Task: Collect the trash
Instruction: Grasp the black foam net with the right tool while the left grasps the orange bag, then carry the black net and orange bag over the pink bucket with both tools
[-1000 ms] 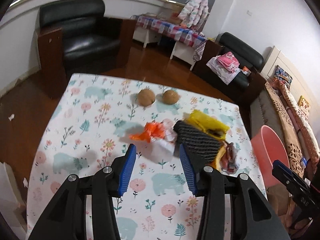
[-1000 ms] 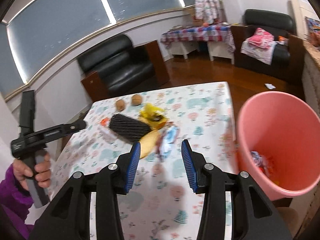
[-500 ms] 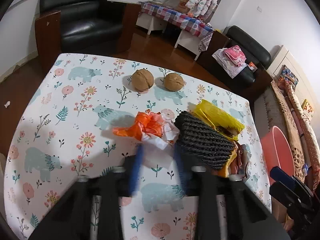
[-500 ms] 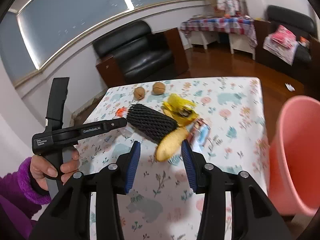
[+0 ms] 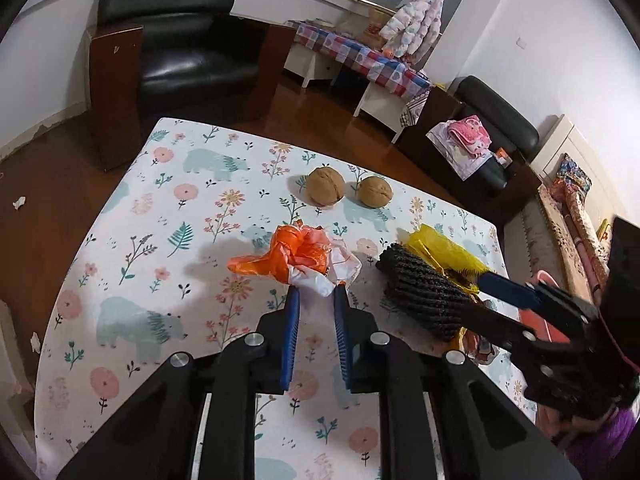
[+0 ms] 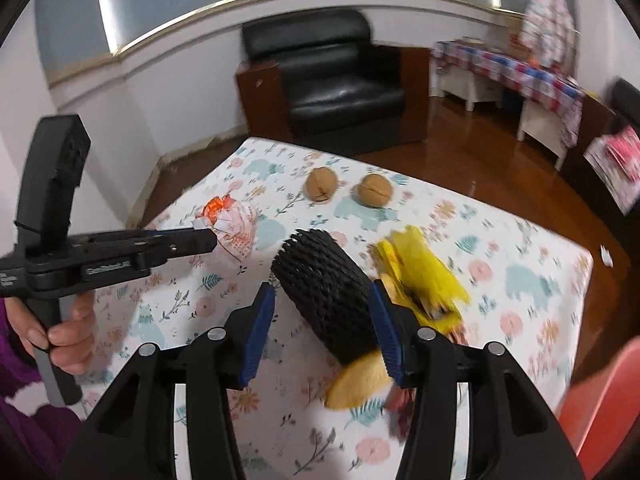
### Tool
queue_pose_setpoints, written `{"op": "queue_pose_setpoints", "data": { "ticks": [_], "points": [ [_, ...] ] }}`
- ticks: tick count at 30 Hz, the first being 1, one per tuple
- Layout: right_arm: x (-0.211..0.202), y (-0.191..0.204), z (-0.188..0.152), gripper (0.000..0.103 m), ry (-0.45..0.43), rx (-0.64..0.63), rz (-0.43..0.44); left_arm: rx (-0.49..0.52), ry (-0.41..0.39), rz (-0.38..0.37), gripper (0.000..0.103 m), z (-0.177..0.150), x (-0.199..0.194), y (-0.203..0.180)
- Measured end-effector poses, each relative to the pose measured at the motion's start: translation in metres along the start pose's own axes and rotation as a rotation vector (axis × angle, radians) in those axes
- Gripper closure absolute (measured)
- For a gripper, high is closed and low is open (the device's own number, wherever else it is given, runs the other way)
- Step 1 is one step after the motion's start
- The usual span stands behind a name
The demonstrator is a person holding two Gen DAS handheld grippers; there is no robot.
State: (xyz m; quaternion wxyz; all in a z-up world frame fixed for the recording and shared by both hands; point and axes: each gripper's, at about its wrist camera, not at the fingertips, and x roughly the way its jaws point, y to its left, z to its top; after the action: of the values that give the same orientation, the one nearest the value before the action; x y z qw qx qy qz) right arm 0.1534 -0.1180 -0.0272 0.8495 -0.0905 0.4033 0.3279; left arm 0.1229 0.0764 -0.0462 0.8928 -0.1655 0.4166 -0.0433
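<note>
Trash lies in a loose cluster on the floral tablecloth. Only one container shows: a pink bucket off the near right edge of the table, its rim alone in the right wrist view, so its contents cannot be told.

Left gripper has just been closing, and its blue pads now pinch the white near end of the orange and white plastic wrapper, which sits at mid-table. Right gripper has just been opening further; its jaws stand apart on either side of the black foam net sleeve, with a gap showing at the left pad, while contact at the right pad cannot be told through the blur. A yellowish fruit sticks out of the sleeve's near end. A crumpled yellow bag lies just right of the sleeve, touching it. Two walnuts sit side by side, apart from each other, farther back on the table.

Left half of the cloth is bare, from the wrapper out to the left edge, and so is the near strip beneath the left gripper. Far edge lies just past the walnuts, with wood floor and a black armchair beyond. On the right, the trash crowds close to the table edge beside the bucket.
</note>
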Motion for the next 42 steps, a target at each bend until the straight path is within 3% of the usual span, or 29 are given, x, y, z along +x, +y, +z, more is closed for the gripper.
{"op": "queue_pose_setpoints", "data": {
  "ticks": [5, 8, 10, 12, 13, 17, 23, 28, 36, 42],
  "points": [
    [0.026, -0.008, -0.003, 0.053, 0.091, -0.029, -0.027, -0.007, 0.001, -0.012, 0.087, -0.002, -0.002, 0.006],
    [0.03, -0.012, -0.005, 0.053, 0.093, -0.003, -0.032, -0.006, 0.003, -0.014, 0.087, -0.003, -0.002, 0.007],
    [0.027, -0.012, -0.007, 0.06, 0.085, 0.023, 0.0, -0.006, 0.004, -0.018, 0.087, -0.003, -0.002, 0.008],
    [0.029, -0.011, -0.007, 0.078, 0.1, 0.036, -0.007, -0.006, 0.004, -0.023, 0.087, -0.003, -0.002, 0.007],
    [0.029, -0.011, -0.008, 0.08, 0.099, 0.046, -0.007, -0.006, 0.002, -0.026, 0.087, -0.003, -0.003, 0.007],
    [0.021, -0.012, -0.008, 0.085, 0.056, 0.119, 0.02, 0.004, -0.014, -0.036, 0.087, -0.004, -0.012, 0.004],
    [-0.016, -0.01, -0.009, 0.085, -0.05, 0.264, 0.124, 0.018, -0.041, -0.052, 0.087, -0.003, -0.028, 0.0],
    [-0.043, -0.013, -0.023, 0.085, -0.098, 0.374, 0.149, 0.046, -0.054, -0.078, 0.087, -0.004, -0.038, -0.013],
    [-0.084, -0.02, -0.059, 0.085, -0.142, 0.473, 0.056, 0.133, -0.047, -0.157, 0.087, -0.009, -0.044, -0.052],
    [-0.13, -0.045, -0.095, 0.085, -0.217, 0.585, -0.066, 0.231, -0.03, -0.231, 0.087, -0.011, -0.043, -0.102]
  ]
}}
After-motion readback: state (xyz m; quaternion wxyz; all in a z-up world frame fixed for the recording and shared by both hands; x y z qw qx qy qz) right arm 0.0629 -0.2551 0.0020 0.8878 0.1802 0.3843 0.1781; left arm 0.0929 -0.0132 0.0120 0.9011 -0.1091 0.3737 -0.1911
